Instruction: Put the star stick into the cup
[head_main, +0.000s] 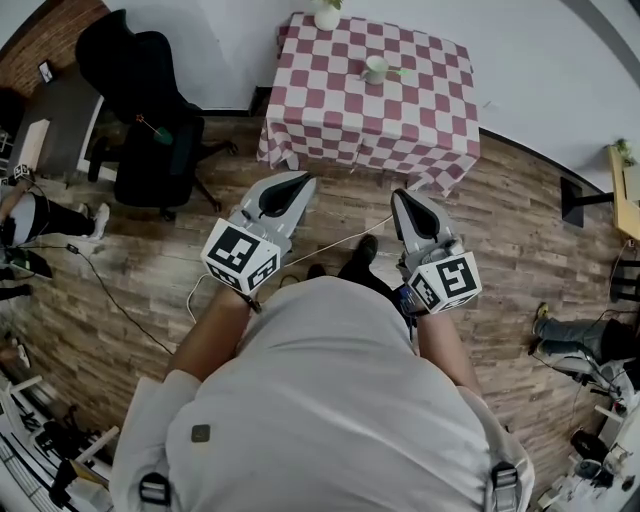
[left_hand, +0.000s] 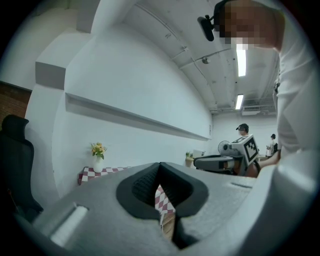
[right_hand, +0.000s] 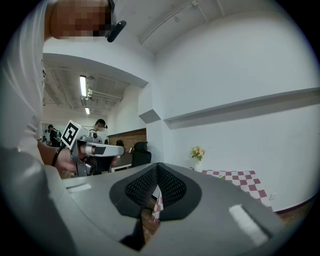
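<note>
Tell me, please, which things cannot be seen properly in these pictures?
- Star stick: head view, only a tiny green streak beside the cup; too small to confirm its shape.
- Cup's inside: head view, too small.
- Vase: head view, cut off by the top edge.
- Table: left gripper view, partly hidden behind the shut left claw; right gripper view, partly behind the shut right claw.

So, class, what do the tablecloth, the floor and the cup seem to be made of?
Tablecloth: woven fabric, matte; it hangs in soft folds. Floor: wood or wood-look laminate, slight sheen; plank seams and grain. Cup: probably glazed ceramic; white, smooth.
</note>
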